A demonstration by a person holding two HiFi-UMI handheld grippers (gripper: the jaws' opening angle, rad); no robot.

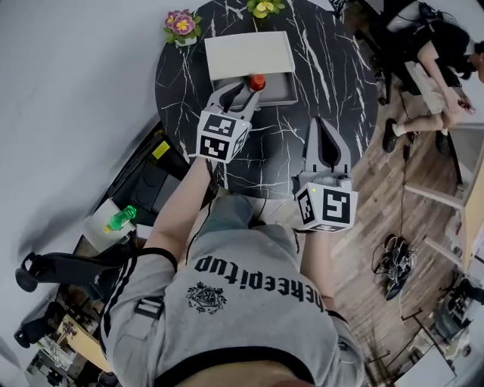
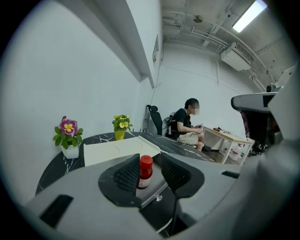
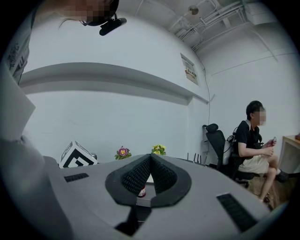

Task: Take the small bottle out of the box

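Note:
A small bottle point(image 1: 257, 82) with a red cap stands upright on the grey near part of the open white box point(image 1: 249, 54), on the round black marble table point(image 1: 333, 68). My left gripper point(image 1: 243, 86) reaches to it. In the left gripper view the bottle point(image 2: 145, 172) is between the jaws of that gripper point(image 2: 150, 158), which is open, the right pad clearly apart from the bottle. My right gripper point(image 1: 321, 125) hovers over the table's near right part, shut and empty. Its own view shows the right gripper point(image 3: 151, 157) with pads meeting, the bottle point(image 3: 142, 191) far beyond.
A pink flower pot point(image 1: 181, 25) and a yellow one point(image 1: 263, 7) stand at the table's far edge behind the box. A person point(image 1: 431, 57) sits to the right beside a white table point(image 2: 234, 140). Low shelves with a green bottle point(image 1: 121, 219) are to the left.

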